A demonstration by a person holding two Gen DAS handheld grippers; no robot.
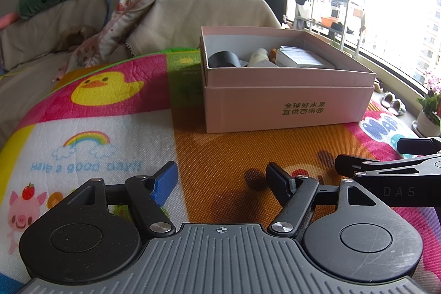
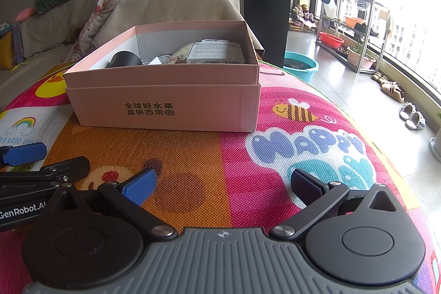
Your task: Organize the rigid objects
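Gripper (image 2: 223, 183) (GenRobot.AI) before 百果园 box (image 2: 165, 106)

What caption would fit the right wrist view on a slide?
Open right gripper hovers empty over a colourful play mat, facing a pink cardboard box that holds a black cylinder and a white carton.

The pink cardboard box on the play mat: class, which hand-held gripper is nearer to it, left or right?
Neither clearly. The left hand-held gripper and right hand-held gripper sit side by side, both open, short of the pink cardboard box, which lies ahead of both.
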